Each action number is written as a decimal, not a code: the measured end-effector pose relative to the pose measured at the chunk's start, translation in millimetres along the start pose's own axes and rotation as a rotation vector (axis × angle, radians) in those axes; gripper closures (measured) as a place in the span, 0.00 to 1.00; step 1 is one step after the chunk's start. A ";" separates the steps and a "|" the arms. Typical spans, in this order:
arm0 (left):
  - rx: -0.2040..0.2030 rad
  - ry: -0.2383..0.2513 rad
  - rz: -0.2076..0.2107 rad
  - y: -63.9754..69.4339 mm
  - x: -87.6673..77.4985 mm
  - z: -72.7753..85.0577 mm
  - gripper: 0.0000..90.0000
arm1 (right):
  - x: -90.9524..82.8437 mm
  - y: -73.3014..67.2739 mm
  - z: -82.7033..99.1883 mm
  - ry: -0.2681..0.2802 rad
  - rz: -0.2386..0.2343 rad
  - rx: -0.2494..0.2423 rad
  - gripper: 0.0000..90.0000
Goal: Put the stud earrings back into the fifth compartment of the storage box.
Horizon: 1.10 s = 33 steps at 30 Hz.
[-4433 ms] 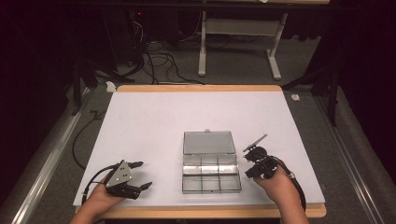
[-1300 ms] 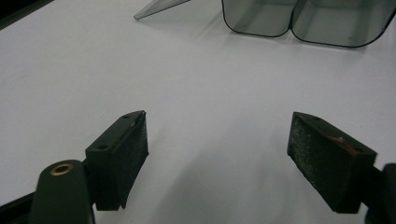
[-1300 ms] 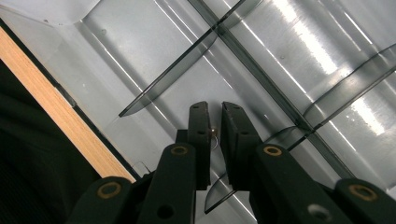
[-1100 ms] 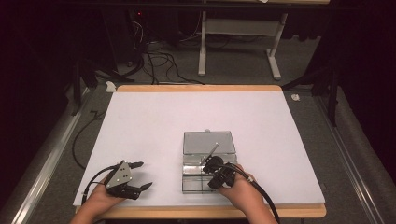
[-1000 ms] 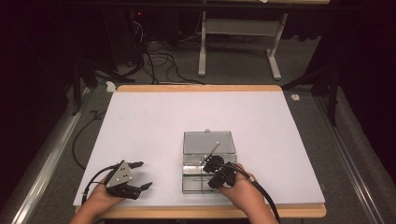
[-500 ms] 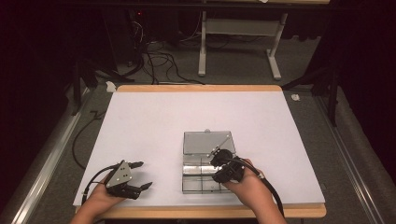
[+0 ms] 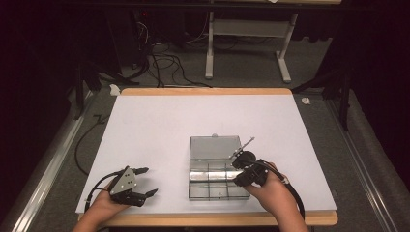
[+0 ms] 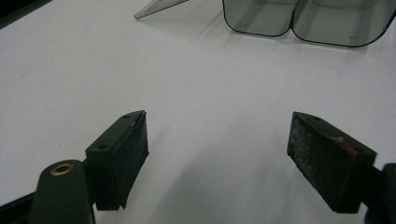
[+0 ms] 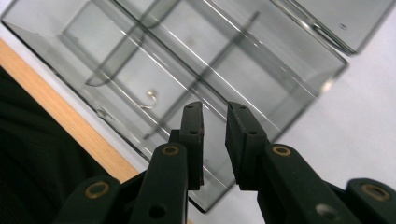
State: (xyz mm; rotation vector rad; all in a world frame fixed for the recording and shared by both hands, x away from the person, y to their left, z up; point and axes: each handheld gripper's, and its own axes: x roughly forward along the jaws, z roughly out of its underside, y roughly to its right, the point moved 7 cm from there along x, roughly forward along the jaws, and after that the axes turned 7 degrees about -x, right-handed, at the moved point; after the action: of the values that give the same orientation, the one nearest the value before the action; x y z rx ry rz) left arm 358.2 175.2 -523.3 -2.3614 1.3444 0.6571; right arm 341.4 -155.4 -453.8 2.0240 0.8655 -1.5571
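Observation:
A clear plastic compartment box (image 7: pixel 216 197) lies open near the table's front, its lid (image 7: pixel 215 147) flat behind it. My right gripper (image 7: pixel 240 174) hovers over the box's right side. In the right gripper view its jaws (image 9: pixel 215 126) stand a narrow gap apart with nothing between them; they have just been opening slightly. Below them a small metal hook (image 9: pixel 149 99) lies in one compartment of the box (image 9: pixel 299 88). My left gripper (image 7: pixel 149 181) rests at the front left, open and empty (image 8: pixel 217 158), pointing toward the box (image 8: pixel 303 21).
The white table top (image 7: pixel 159 130) spreads wide behind and to the left of the box. Its wooden front edge (image 7: pixel 217 220) runs just below the box. Cables and a desk frame (image 7: pixel 246 43) stand on the floor beyond the table.
My right gripper has lifted and moved right, from the box's middle to its right side. The left gripper has stayed where it was.

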 end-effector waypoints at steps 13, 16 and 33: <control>-0.005 0.001 0.006 -0.4 -0.4 -0.1 0.23 | -3.1 21.6 20.4 -0.028 0.033 0.062 0.84; -0.014 0.001 0.011 -1.3 -0.4 -0.1 0.23 | -1.5 27.8 25.2 -0.037 0.041 0.074 0.83; -0.005 0.000 0.009 -0.3 -0.3 -0.1 0.23 | 11.4 58.1 48.8 -0.089 0.070 0.164 0.82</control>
State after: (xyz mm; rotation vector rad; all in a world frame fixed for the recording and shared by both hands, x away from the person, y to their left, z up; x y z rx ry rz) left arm 358.4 175.5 -523.1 -2.3610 1.3555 0.6639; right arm 350.9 -227.0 -479.6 2.0550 0.6453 -1.7130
